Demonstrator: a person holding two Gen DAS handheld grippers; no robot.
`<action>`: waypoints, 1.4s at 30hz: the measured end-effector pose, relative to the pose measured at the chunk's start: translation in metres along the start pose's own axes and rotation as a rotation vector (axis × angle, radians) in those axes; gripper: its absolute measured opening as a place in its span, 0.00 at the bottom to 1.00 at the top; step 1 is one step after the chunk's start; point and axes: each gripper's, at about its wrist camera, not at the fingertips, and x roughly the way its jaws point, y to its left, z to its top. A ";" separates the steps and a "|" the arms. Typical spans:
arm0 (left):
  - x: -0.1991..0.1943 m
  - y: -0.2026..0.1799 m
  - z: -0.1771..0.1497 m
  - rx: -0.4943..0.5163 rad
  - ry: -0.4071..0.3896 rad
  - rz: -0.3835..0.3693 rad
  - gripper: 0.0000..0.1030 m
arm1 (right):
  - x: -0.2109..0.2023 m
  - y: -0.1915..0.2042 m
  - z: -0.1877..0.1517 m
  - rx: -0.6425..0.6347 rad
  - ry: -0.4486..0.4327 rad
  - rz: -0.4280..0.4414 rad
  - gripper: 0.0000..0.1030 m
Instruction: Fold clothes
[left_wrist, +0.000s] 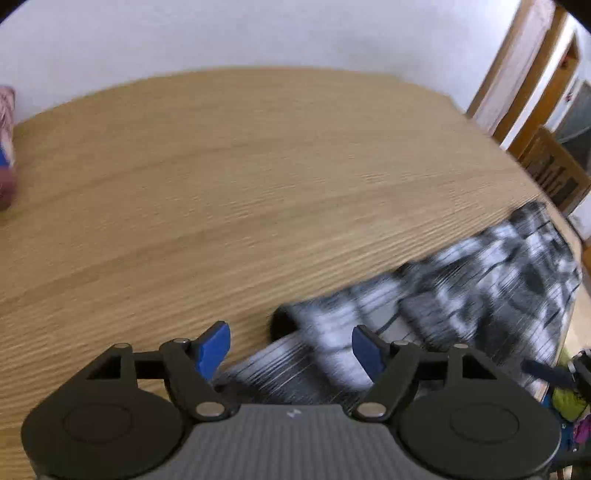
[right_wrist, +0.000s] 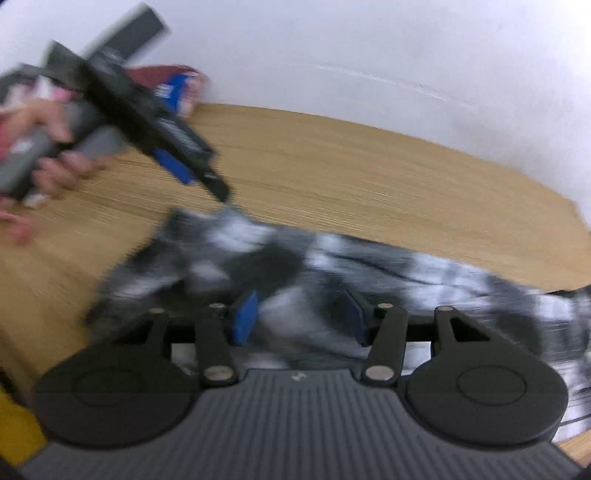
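Lighting is bright, even and diffuse; shadows are faint. Both views show fisheye curvature with dark corner vignetting. Motion blur smears the plaid garment (left_wrist: 461, 291) and table (left_wrist: 221, 166) grain, heaviest in the right wrist view.

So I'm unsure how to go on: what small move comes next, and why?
Probably lower the left gripper onto the near edge of the plaid garment and pinch it: both grippers look open and empty, and the cloth lies unfolded on the table.
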 end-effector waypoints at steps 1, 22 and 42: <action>0.003 0.002 -0.003 0.000 0.018 -0.007 0.73 | 0.000 0.008 0.001 0.006 -0.008 0.024 0.52; 0.051 0.006 0.000 0.294 0.099 -0.141 0.79 | 0.026 0.099 -0.029 0.004 0.139 0.102 0.53; 0.027 0.036 -0.007 0.365 0.074 -0.241 0.87 | 0.028 0.123 -0.040 -0.184 0.059 -0.164 0.68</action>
